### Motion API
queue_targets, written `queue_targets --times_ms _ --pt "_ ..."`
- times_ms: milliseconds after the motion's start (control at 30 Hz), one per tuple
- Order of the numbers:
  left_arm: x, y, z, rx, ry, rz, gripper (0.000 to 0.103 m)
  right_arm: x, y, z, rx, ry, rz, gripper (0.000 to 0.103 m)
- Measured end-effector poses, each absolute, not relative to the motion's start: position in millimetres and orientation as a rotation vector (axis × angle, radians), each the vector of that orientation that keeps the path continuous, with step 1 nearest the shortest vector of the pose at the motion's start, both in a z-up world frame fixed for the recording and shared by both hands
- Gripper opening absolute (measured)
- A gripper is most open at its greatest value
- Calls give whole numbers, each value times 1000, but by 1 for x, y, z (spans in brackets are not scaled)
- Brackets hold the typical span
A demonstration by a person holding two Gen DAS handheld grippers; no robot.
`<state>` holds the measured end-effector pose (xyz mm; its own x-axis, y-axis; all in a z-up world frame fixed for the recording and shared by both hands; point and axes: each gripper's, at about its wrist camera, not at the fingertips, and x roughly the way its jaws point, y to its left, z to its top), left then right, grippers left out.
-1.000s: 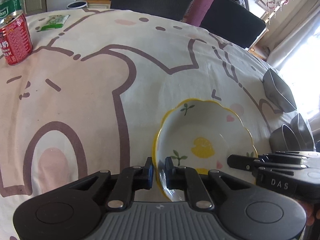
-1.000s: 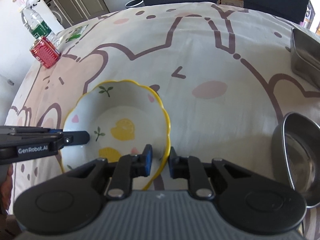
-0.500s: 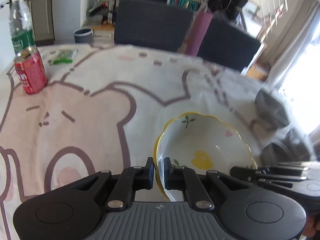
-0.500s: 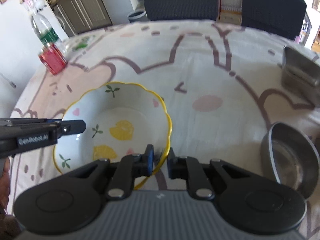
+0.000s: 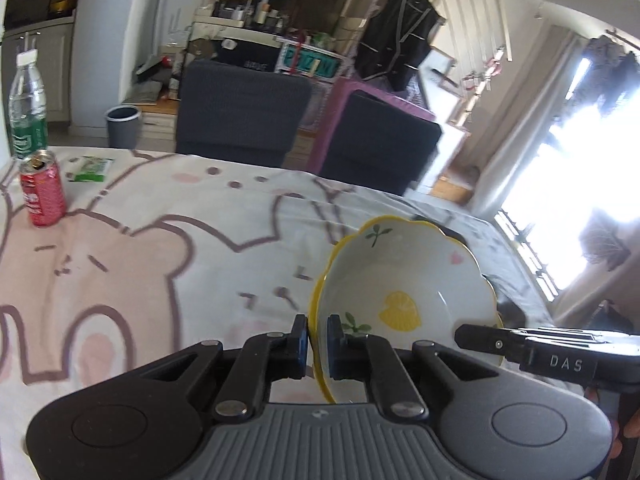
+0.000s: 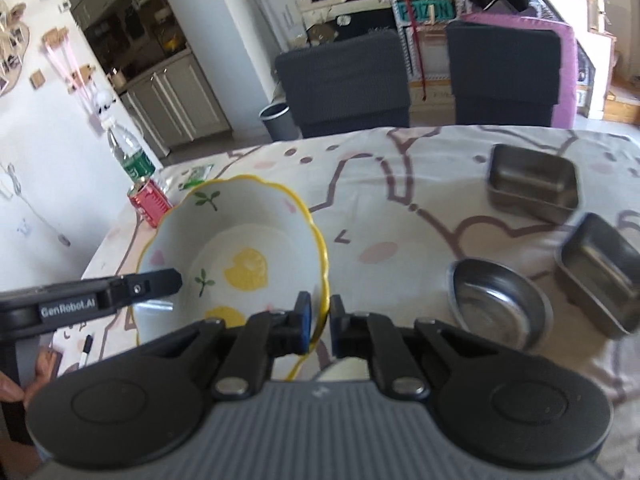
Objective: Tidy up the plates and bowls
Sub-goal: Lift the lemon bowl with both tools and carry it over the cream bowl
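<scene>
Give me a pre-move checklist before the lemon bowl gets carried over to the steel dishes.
1. Left gripper clamps the lemon bowl rim: ok.
2. Right gripper clamps the opposite rim: ok, both sides pinched.
3. Bowl off the tablecloth: ok, it appears lifted and tilted.
4. Bowl empty: ok, nothing inside.
5. Steel bowl and the two steel trays upright on the cloth: ok.
6. Red can and water bottle away from the bowl: ok.

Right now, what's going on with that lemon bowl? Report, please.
Left gripper and right gripper both clamped on lemon bowl rim. Bowl held above tablecloth. Steel dishes right, clear.
</scene>
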<state>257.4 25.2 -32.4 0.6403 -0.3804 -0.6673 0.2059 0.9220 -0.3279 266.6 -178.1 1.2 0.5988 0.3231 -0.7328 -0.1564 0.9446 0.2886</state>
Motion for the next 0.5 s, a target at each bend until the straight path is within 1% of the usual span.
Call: queue_targets --times_ms 300,500 --pt "234 -24 -41 -214 858 -448 10 219 -233 12 221 902 169 9" --pt "226 -52 -61 -141 925 -504 10 198 -257 1 207 971 116 9"
